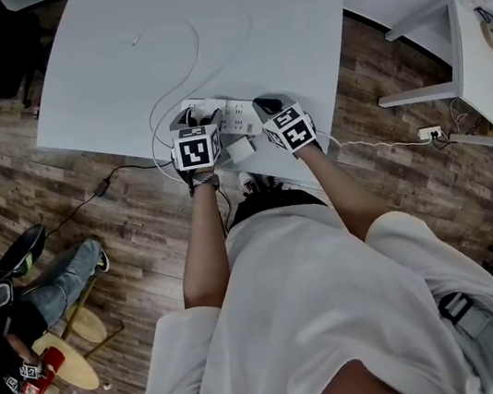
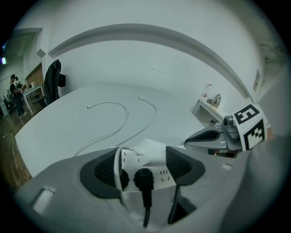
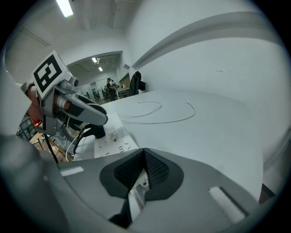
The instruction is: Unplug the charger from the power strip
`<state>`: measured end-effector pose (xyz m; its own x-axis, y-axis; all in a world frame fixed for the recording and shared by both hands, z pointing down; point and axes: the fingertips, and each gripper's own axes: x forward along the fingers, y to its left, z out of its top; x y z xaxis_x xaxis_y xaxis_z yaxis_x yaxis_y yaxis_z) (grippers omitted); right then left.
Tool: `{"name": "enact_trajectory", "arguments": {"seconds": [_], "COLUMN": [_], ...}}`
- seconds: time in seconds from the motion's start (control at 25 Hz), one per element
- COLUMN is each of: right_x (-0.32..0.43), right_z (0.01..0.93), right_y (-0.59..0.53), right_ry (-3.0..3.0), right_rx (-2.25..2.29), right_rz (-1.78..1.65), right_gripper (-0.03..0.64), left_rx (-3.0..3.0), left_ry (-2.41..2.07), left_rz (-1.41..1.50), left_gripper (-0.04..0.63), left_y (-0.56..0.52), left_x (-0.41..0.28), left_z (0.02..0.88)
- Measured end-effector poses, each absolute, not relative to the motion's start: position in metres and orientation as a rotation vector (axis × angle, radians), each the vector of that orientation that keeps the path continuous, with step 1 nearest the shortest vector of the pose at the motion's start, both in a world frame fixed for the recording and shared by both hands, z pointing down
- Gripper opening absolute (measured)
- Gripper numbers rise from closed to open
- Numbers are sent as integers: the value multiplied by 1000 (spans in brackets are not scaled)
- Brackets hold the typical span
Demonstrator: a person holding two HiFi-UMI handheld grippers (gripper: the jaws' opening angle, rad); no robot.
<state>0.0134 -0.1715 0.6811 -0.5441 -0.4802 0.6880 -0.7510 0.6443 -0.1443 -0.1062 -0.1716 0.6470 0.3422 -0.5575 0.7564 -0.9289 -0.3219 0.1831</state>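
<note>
Left gripper (image 2: 143, 154) — jaws standing wide apart, pads pressing on nothing. It is straddling the white power strip (image 2: 163, 176), which is lying at the near edge of the white table (image 2: 191, 109).

Charger (image 2: 152, 148) — small white block sitting on the strip's top face, right between the tips of the left jaws. It is apparently seated in its socket and not yet pulled. A thin white cable (image 2: 119, 113) is looping away across the table beyond it.

Black plug (image 2: 143, 176): occupying the socket on the camera's side of the charger, its cord running back under the left gripper.

Right gripper (image 3: 144, 167): pads closed together and carrying nothing. It is hovering just beside the strip on its right and is not touching it, as far as the views show.

Governing relation: the charger is lying dead ahead of the left gripper, already inside its gap, so the left hand is plainly the nearer one. The strip's long axis seems to be running roughly along the line of the left jaws. That is leaving the two pads facing the charger's opposite side faces. By my reading, the coming move is calling for a squeeze on the charger body alone, clear of the black plug, then a pull straight off the strip's face. The right gripper looks placed to steady the strip.
</note>
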Motion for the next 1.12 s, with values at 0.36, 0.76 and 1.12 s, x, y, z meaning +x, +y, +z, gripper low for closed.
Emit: {"name": "enact_trajectory", "arguments": {"seconds": [0.36,0.76,1.12], "right_x": [15,11,0], "right_z": [676,572,452], "right_y": [-174,-202,-218], "right_ry": [-2200,-2428,-2623], "right_rx": [949,1102,1143], "right_rz": [584,476,221], "right_gripper": [3,2,2], "left_rx": [2061,2255,2385], "left_ry": [-1413,-1471,-1662], "left_rz": [753,598,500], "left_gripper": [324,107,6], "left_y": [-179,-188,-193], "left_x": [-119,-113,-121], "left_z": [620,552,460]}}
